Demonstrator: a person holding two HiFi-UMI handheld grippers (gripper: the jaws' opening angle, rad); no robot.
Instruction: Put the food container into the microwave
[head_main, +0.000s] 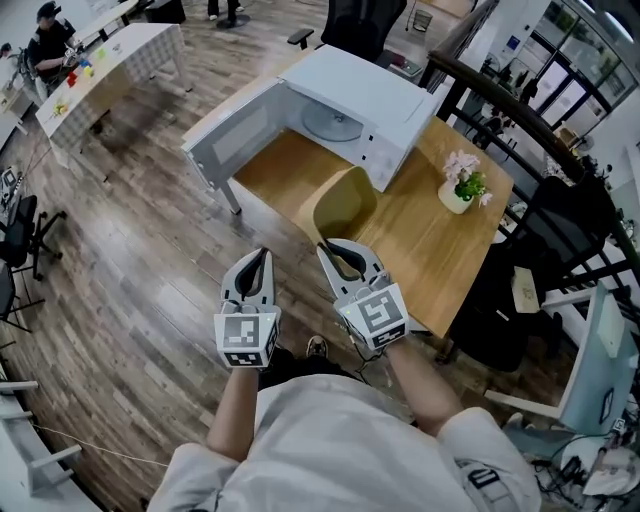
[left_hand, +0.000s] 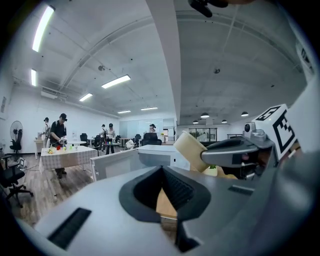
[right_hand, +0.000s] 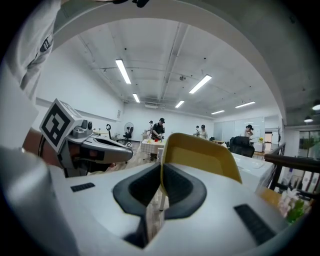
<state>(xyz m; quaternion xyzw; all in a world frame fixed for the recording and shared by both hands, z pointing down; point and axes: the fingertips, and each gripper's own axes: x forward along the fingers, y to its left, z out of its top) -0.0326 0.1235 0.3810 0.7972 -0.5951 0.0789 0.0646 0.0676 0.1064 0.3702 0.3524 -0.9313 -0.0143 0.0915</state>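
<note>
So the right gripper (head_main: 338, 250) has its jaws pinched on the rim of the yellow food container (head_main: 345, 205). You can see the thin wall sandwiched between the two dark pads in the right gripper view, with the rest of the tub sticking up past them. The container is tipped rather than level and hangs over the near edge of the wooden table (head_main: 430, 240), just in front of the microwave (head_main: 350, 100), so it's not inside yet. The microwave sits toward the far-left corner of the table with its door (head_main: 235, 130) swung wide open out past the left edge, and the glass turntable (head_main: 332, 122) is visible in the cavity. The left gripper (head_main: 262, 255) hangs just beside the right one, off the table's near edge and over the wood floor. Its jaws look pressed together with nothing in them, though a sliver of table colour shows between the pads in its own view, so maybe not fully tight. A little pot of pink flowers (head_main: 460, 188) stands near the right edge of the table, well apart from everything else.
</note>
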